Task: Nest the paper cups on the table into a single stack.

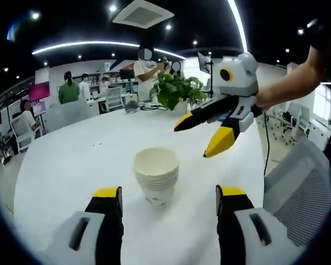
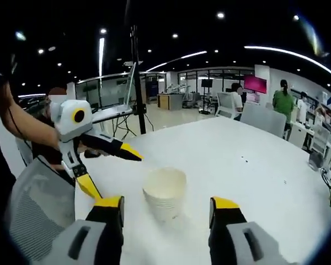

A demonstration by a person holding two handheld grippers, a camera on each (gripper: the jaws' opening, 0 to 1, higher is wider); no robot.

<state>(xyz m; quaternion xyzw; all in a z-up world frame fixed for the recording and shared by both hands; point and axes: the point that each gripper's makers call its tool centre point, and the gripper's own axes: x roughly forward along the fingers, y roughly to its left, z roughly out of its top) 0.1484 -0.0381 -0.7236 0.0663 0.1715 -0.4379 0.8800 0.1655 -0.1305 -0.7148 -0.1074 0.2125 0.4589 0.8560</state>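
Stack of paper cups upright on white desk, at 12 o'clock between left gripper jaws | right gripper likewise centred | both wide, empty, near-equidistant.

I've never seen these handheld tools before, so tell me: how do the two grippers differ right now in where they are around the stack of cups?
In the left gripper view, the left gripper sits low, its fingers either side of the stack of paper cups, while the right gripper hangs higher, beyond the stack. The left gripper points level across the white table; the right gripper tilts downward toward the table. Both are open, hold nothing, and have yellow-tipped black fingers.
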